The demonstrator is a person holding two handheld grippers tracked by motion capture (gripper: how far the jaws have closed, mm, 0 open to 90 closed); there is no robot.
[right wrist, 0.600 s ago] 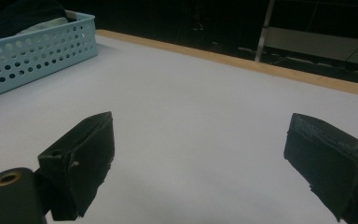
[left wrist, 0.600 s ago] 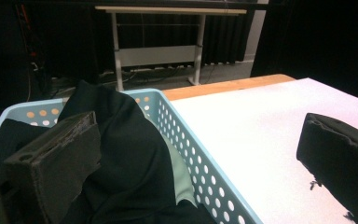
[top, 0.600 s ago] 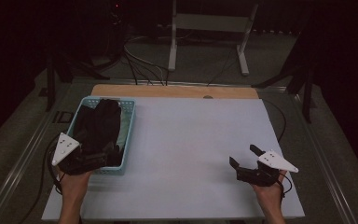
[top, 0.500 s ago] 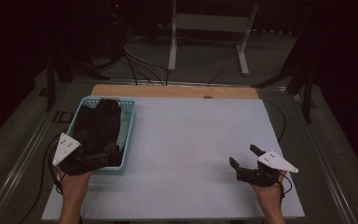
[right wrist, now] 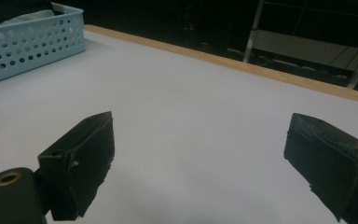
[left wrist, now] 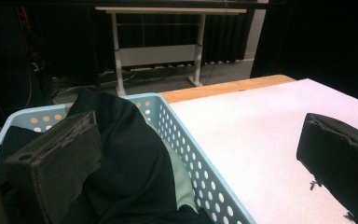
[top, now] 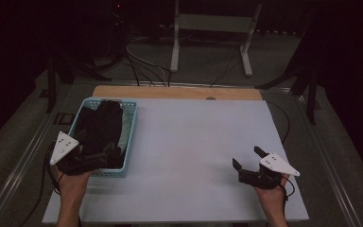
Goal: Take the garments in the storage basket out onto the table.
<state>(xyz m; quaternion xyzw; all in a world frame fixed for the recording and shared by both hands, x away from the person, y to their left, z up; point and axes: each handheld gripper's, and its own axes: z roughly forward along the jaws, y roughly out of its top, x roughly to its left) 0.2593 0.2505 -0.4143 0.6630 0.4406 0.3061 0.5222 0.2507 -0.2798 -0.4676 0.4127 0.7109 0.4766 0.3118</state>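
Straddling the perforated blue plastic basket's (top: 131, 126) wall, left claw (left wrist: 193, 154) released beside crumpled black cloth (top: 101, 127), right claw (right wrist: 205, 163) released above smooth white table (top: 198, 137).

You have one blue basket (top: 131, 124) on one white table (top: 194, 142). In the basket there is one pile of dark cloth (top: 101, 130); you cannot tell how many pieces are in it. You hold two grippers, one in each hand: the left gripper (top: 105, 158) and the right gripper (top: 247, 158). Each gripper has two black jaws and one grey three-cornered plate on top. Behind the table stands one white frame (top: 212, 33) with two legs.
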